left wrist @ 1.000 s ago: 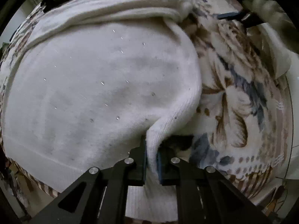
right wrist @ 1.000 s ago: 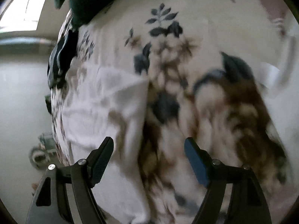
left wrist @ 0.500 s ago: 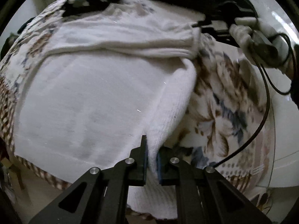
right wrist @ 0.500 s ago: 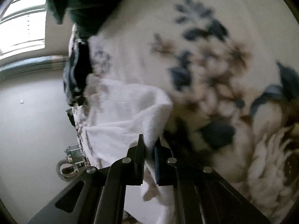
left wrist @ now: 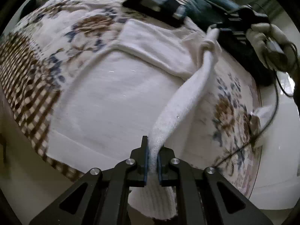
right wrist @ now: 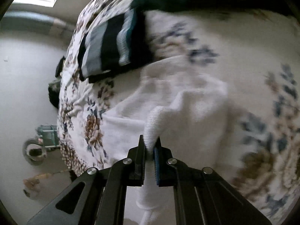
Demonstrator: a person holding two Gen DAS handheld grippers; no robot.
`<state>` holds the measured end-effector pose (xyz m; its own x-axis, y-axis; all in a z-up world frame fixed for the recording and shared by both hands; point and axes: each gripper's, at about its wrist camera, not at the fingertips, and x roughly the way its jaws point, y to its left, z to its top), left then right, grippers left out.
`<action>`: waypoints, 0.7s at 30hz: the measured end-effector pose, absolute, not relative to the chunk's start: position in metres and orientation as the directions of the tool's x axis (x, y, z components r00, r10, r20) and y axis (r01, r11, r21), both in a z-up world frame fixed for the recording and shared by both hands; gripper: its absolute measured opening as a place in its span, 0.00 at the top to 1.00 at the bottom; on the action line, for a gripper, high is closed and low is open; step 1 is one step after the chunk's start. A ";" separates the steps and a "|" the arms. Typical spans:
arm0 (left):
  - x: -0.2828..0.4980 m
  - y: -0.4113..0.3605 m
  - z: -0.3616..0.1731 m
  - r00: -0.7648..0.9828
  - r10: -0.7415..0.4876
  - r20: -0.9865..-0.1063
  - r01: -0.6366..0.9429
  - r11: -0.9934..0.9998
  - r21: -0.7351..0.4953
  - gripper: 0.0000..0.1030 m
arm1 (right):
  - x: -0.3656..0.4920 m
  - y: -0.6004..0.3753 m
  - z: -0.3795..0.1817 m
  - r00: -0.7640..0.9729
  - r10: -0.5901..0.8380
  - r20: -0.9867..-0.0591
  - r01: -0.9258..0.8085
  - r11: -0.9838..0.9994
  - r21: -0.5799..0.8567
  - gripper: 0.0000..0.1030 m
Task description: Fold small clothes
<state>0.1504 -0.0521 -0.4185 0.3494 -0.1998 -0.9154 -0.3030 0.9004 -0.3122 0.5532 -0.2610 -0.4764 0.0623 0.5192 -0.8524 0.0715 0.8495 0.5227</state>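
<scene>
So this looks like the first side fold on a white knit sweater (left wrist: 116, 101) that's spread flat on a bed with a floral bedspread (left wrist: 230, 116), hem toward the near edge of the bed where the checked border shows. The left hand-held gripper (left wrist: 152, 157) is clamped on the sweater's right-side edge down by the ribbed hem, and the right hand-held gripper (right wrist: 149, 153) is pinched shut on the same edge further up, around the shoulder or sleeve area. In the left view you can see the right one (left wrist: 225, 25) at the far end with the gloved hand (left wrist: 268, 43) behind it, and the edge is lifted into a taut strip between the two, up off the bedspread. My guess for the next move: both ends need to travel together across toward the middle of the sweater, kept level so the fold line comes out straight, then lowered and let go. Hard to tell exactly which part the right gripper has, since the cloth is bunched and knotty-looking there and the right view is motion-blurred. A striped dark-and-pale folded thing (right wrist: 110, 46) and a dark teal garment (left wrist: 208, 7) sit toward the far edge of the bed, just beside the sweater's top. The hem below both pairs of jaws is cut off by the gripper frames.
</scene>
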 end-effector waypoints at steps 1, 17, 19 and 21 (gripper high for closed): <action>0.150 -0.037 -0.423 0.348 -0.210 -0.914 -0.320 0.890 -0.326 0.95 | 0.560 -0.227 -0.481 0.049 0.501 -0.864 0.056 0.862 0.503 0.92; 0.151 0.117 -0.518 0.230 -0.283 -0.931 -0.481 0.798 -0.362 0.94 | 0.596 0.035 -0.593 -0.038 0.232 -0.972 -0.025 0.972 0.233 0.93; 0.152 0.122 -0.527 0.206 -0.311 -0.928 -0.481 0.793 -0.373 0.93 | 0.599 0.038 -0.602 -0.041 0.217 -0.975 -0.015 0.976 0.218 0.92; 0.151 0.127 -0.534 0.192 -0.356 -0.914 -0.481 0.778 -0.404 0.89 | 0.599 0.040 -0.611 -0.076 0.235 -0.969 -0.007 0.972 0.236 0.90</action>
